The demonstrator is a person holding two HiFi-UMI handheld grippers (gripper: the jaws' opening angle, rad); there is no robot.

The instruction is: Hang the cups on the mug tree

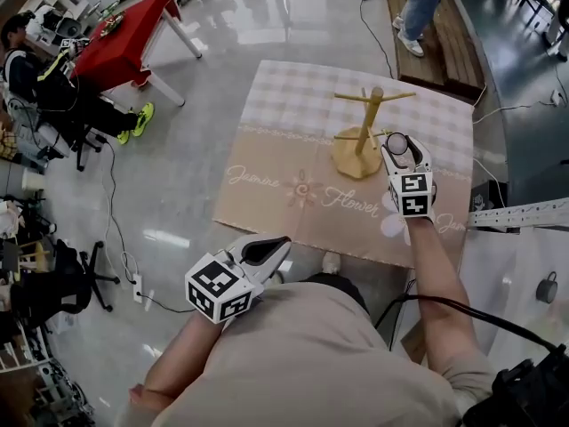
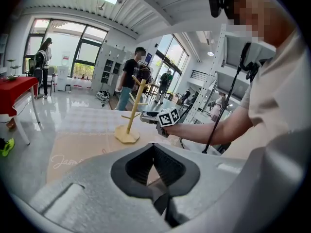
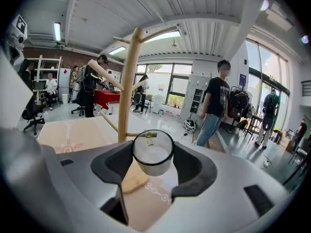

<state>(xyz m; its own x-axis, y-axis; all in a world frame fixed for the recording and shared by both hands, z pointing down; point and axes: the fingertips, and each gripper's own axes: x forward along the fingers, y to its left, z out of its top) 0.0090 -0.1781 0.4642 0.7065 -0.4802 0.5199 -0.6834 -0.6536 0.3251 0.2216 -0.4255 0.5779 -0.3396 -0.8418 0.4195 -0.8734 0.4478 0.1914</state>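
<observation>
Right gripper view: the right gripper (image 3: pixel 154 160) clamps a clear glass cup (image 3: pixel 152 149).
A wooden mug tree (image 3: pixel 127 86) stands at eleven o'clock of the cup. The left gripper (image 1: pixel 277 244), jaws together and empty, hangs near the cloth-covered counter's (image 1: pixel 284 123) seven o'clock edge.

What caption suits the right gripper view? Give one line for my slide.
Right gripper holds a clear cup at a lower peg of the wooden mug tree.

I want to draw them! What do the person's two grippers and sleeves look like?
The left hand-held gripper and right hand-held gripper are light grey shells with black pads inside. Each carries a cube of black-and-white square markers. The shirt is beige with short sleeves.
</observation>
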